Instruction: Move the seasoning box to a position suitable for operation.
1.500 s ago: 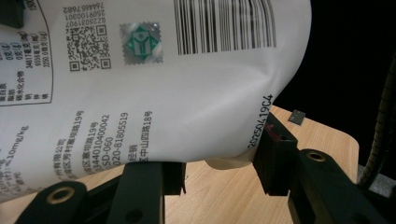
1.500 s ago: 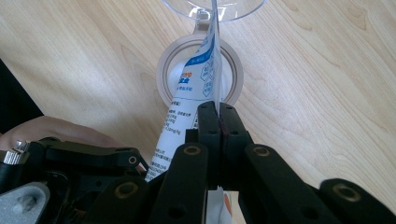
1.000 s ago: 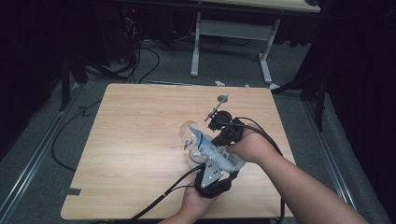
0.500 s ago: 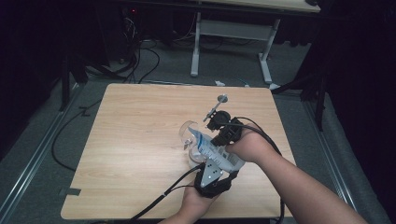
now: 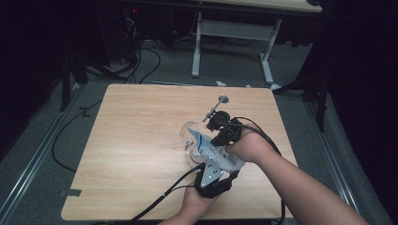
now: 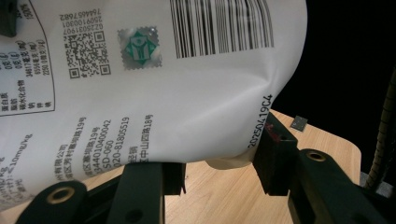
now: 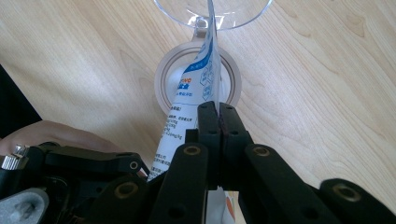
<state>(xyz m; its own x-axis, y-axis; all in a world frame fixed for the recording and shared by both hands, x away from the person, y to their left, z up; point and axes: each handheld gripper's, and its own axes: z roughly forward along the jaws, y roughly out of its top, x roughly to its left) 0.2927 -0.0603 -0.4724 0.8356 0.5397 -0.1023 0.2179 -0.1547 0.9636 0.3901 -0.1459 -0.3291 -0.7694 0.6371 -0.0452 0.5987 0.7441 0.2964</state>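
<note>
Nothing has shifted since earlier: centre-right on the surface [image 5: 141,140], left jaws grasp the pouch [image 5: 213,151] at its base while right jaws pinch its top edge over the glass [image 5: 190,136], seemingly for pouring.

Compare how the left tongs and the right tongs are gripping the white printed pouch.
The left tongs stand half open, clamping the bulging bottom of the white printed pouch; the right tongs are pressed fully together, pinching its thin flat upper edge. The left tongs grip near the barcode side; the right tongs point down at the clear plastic wine glass. Both are shut on the same pouch over the wooden table.
</note>
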